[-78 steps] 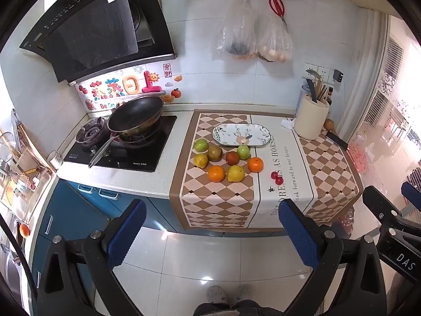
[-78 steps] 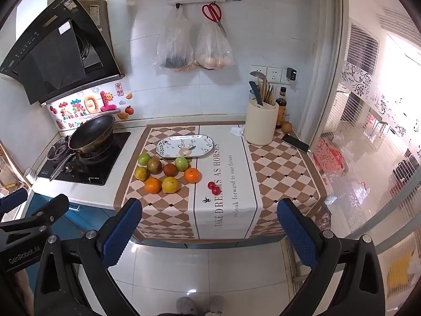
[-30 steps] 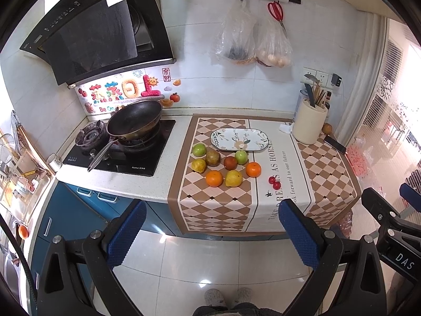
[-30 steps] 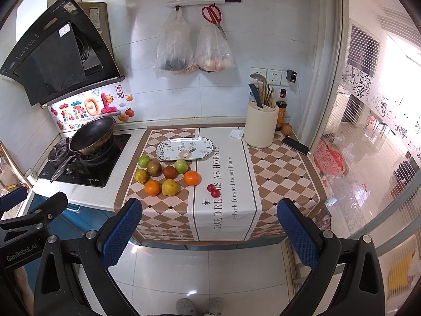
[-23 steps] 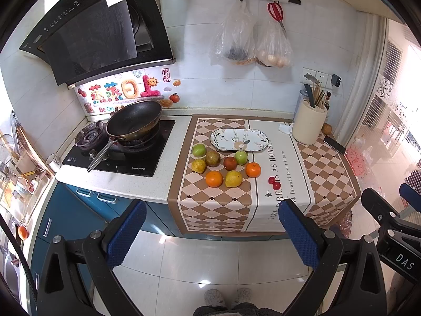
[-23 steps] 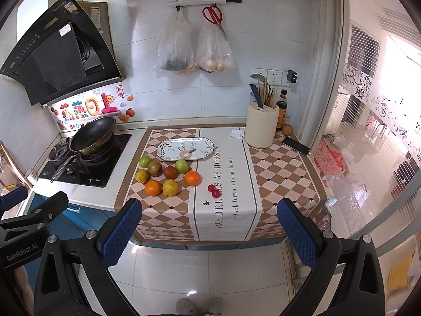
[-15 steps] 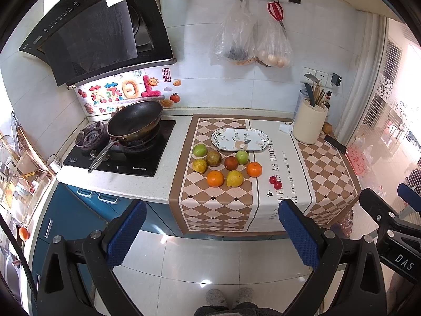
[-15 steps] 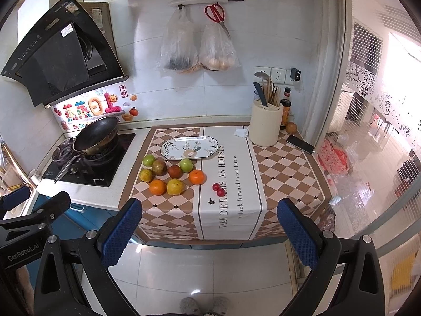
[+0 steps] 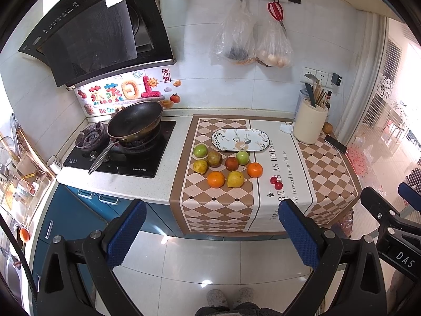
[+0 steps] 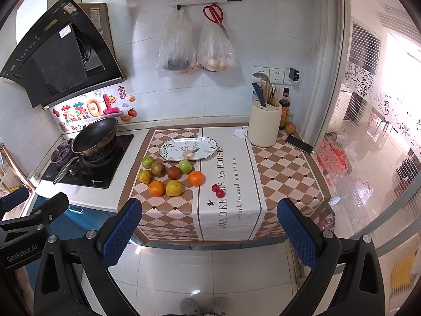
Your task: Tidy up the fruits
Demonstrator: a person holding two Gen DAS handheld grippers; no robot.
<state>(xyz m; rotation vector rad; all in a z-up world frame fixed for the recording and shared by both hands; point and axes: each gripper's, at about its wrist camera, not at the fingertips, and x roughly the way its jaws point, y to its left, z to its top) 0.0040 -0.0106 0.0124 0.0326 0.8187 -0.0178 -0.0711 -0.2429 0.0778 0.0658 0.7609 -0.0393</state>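
The left claw (image 9: 213,233) is wide open above the floor, holding nothing. On the bench (image 9: 168,181), the fruits (image 9: 226,167) lie together — just before an oval plate (image 9: 240,140).

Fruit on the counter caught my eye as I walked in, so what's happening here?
A person stands back from the counter with a tool in each hand, the left tool and right tool both open and holding nothing. The fruit is untouched: two oranges, green apples and others lie on the checkered cloth in front of the bare patterned plate. Two small red fruits lie apart.
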